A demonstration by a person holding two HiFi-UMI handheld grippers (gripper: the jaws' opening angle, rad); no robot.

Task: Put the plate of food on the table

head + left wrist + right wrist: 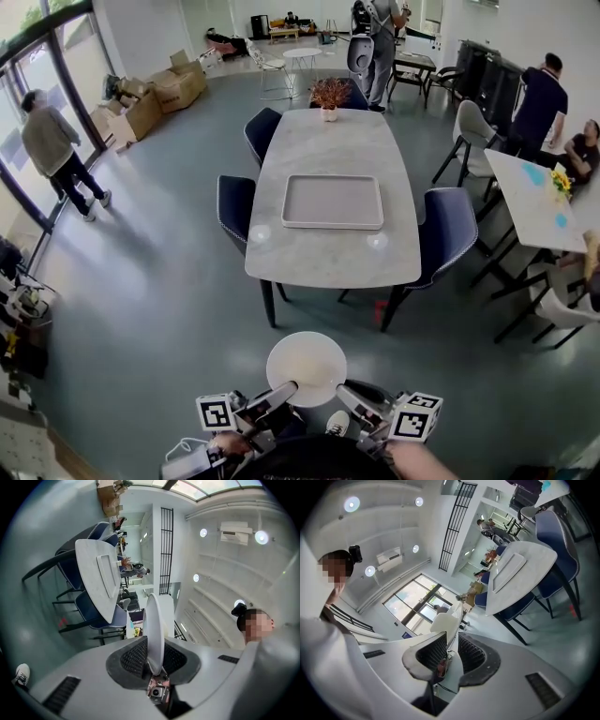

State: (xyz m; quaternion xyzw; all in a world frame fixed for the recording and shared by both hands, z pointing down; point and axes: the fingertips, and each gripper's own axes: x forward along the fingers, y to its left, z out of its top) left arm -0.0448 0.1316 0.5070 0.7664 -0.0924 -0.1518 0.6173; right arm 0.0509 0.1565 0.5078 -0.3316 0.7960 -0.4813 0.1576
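Observation:
A round white plate (306,366) hangs over the grey floor just in front of me, held level between both grippers. Its top looks plain white; I see no food on it. My left gripper (281,394) is shut on its near left rim, and my right gripper (349,398) is shut on its near right rim. In the left gripper view the plate (154,630) stands edge-on between the pads of the left gripper (154,656). The right gripper view shows the plate's rim (445,623) pinched by the right gripper (451,651). The grey marble table (328,258) stands ahead, a stretch of floor away.
A grey tray (333,202) lies in the table's middle, a potted plant (330,94) at its far end. Dark blue chairs (234,208) flank both sides. A second table (530,202) with seated people is at right, cardboard boxes (164,94) and a walking person (56,150) at left.

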